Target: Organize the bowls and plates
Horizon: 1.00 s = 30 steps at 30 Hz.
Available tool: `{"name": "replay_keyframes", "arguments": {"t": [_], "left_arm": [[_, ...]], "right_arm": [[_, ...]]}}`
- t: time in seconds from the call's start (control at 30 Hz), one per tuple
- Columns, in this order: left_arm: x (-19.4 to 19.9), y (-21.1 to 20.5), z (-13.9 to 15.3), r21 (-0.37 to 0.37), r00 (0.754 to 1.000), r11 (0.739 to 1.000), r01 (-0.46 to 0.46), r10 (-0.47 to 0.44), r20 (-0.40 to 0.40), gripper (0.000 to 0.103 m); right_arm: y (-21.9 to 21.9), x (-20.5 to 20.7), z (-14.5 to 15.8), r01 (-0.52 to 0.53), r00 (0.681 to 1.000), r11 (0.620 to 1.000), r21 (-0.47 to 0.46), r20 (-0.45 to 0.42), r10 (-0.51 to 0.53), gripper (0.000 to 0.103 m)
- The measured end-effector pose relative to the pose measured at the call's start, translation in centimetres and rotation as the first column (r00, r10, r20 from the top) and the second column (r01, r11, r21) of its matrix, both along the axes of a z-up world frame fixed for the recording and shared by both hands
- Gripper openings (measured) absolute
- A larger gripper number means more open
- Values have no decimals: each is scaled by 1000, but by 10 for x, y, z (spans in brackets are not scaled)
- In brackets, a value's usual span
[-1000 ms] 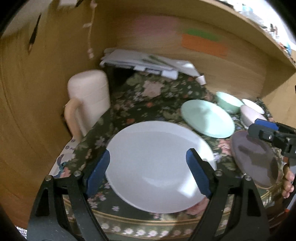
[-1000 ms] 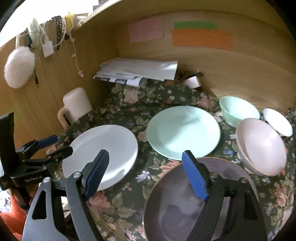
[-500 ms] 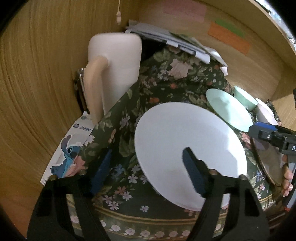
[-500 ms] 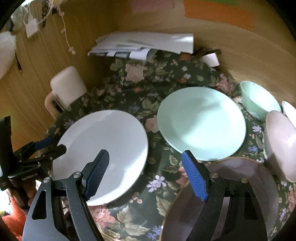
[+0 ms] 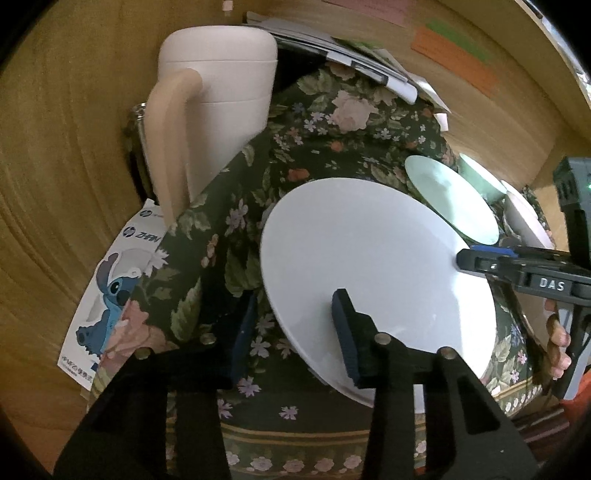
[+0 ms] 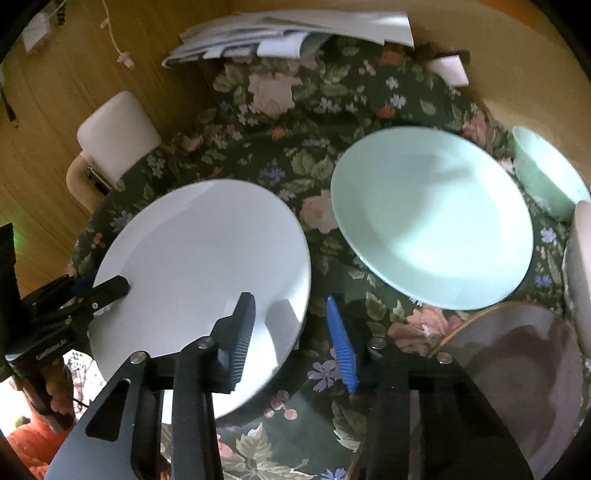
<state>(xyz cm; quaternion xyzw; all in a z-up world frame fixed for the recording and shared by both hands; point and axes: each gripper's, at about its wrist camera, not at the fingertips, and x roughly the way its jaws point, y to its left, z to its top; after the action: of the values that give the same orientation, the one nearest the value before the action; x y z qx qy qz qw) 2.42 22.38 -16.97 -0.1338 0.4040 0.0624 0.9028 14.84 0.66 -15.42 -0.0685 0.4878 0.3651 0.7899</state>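
Observation:
A white plate [image 5: 376,266] [image 6: 207,266] lies on the floral cloth [image 5: 314,122]. My left gripper [image 5: 293,332] straddles its left rim. One finger is over the plate and the other beside it on the cloth. The jaws are closing, with a gap still showing at the rim. My right gripper [image 6: 291,339] straddles the opposite rim the same way and is also closing. Each gripper shows at the plate's far edge in the other view: the right gripper [image 5: 476,258] and the left gripper [image 6: 99,288]. A mint plate [image 6: 432,218], a mint bowl [image 6: 546,173], a pale bowl [image 6: 580,277] and a brownish plate [image 6: 517,369] lie to the right.
A cream jug [image 5: 218,92] with a handle stands at the cloth's left edge against the wooden wall [image 5: 55,166]. A stack of papers [image 6: 295,33] lies at the back. A cartoon card [image 5: 110,288] pokes out from under the cloth. Fingers of a hand [image 5: 557,339] hold the right gripper.
Both grippers have come down and in onto the white plate, one at each side. Their jaws have narrowed from wide open to a small gap around its rim.

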Motion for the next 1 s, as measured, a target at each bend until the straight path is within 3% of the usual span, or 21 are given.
{"name": "replay_keyframes", "arguments": {"t": [0.27,0.53,1.0], "left_arm": [[2,-7,0,1,1000,1000,19,-19,5,37],[2,-12,4,42,1000,999,3,-3,2,37],[5,-19,20,47,999,999,0,-2,34,37]], "right_arm": [[7,-2,-4,-29,999,1000,-12,-22,29,26],[7,-3,-4,-24,1000,1000,-13,3,24,26],[-9,-8,9,6,998,999,46,66,-9,26]]}}
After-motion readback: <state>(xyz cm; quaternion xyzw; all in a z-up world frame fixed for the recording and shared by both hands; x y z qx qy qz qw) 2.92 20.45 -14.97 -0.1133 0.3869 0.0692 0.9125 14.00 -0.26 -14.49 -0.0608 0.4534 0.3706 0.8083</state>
